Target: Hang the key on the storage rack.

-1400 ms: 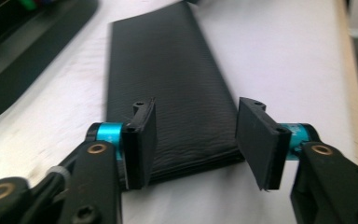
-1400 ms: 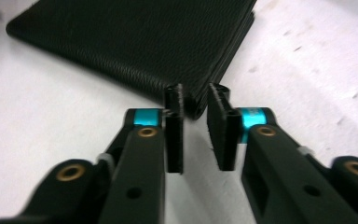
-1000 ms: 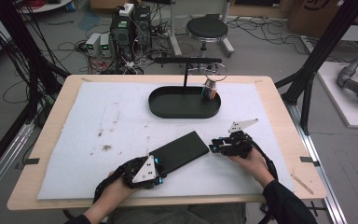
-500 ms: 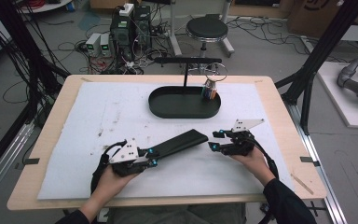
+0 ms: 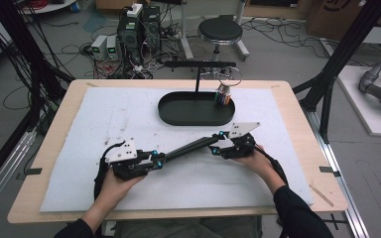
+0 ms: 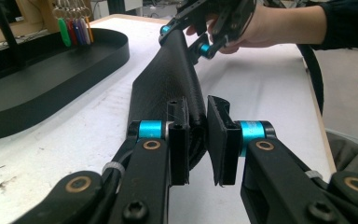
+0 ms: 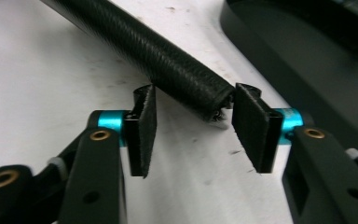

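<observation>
The black mat (image 5: 186,148), earlier flat, is now lifting edge-on: left gripper (image 6: 196,140) is clamping its near end, right gripper (image 7: 193,121) is closing half-open around the far edge, white pad (image 5: 129,119) spreading beyond.

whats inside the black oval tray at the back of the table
In the black oval tray, a bunch of coloured key tags on rings stands at its right end, and a T-shaped black stand rises from it. The near wall hides part of the floor.

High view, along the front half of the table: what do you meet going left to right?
Left gripper → black folded case held up between the two grippers → right gripper → the hand holding it.
</observation>
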### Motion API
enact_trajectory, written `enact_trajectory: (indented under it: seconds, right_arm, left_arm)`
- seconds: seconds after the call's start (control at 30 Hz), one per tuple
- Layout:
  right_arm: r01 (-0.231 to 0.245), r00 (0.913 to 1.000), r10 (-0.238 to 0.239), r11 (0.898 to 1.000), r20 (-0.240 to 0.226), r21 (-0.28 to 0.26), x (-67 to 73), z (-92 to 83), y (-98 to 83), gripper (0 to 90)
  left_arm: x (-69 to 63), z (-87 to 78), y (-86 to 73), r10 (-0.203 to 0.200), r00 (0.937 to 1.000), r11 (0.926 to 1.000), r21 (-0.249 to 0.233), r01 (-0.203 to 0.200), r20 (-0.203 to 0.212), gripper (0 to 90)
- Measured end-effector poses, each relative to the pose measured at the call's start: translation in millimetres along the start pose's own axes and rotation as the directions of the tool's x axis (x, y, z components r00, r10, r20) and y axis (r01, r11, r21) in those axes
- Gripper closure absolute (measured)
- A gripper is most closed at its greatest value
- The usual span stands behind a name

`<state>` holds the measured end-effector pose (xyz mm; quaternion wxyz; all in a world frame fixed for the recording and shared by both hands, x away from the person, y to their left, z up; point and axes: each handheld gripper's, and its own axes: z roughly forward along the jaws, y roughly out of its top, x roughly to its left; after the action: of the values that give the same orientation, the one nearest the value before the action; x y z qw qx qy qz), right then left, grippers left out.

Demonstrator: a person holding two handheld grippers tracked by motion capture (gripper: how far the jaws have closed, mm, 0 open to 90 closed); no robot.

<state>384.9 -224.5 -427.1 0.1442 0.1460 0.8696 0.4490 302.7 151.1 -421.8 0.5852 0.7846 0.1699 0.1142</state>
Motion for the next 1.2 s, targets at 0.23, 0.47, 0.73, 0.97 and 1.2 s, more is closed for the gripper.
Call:
enact_trajectory:
  seconds: [0.23,0.47,0.73,0.97,1.2]
  right_arm:
    - [-0.019,0.9996,0.019,1.000,-0.020,-0.013,0.8,-17.5,3.4,73.3]
    - [-0.077,0.9949,0.076,0.997,-0.066,-0.024,3.5,-35.0,-1.9,76.5]
    - [-0.132,0.9888,0.132,0.991,-0.069,0.002,1.9,-31.3,-8.5,76.6]
    - [-0.108,0.9918,0.108,0.994,-0.069,0.001,2.9,-31.3,-8.2,76.0]
    - [-0.094,0.9932,0.093,0.996,-0.070,-0.004,3.9,-30.9,-8.3,67.8]
  left_arm:
    - [2.0,-7.0,2.5,-0.017,0.9999,0.9988,-0.046,0.017,0.003,78.7]
    - [2.7,-2.4,1.3,-0.023,0.9995,0.9980,-0.059,0.024,0.020,77.1]
    - [2.1,11.1,-5.2,-0.012,0.9996,0.9995,0.028,0.013,-0.024,44.7]
    - [6.8,24.5,-10.7,0.006,0.9993,0.9976,0.069,-0.003,-0.038,58.0]
    - [10.7,23.0,-12.0,0.010,1.0000,0.9989,0.046,-0.010,0.002,73.9]
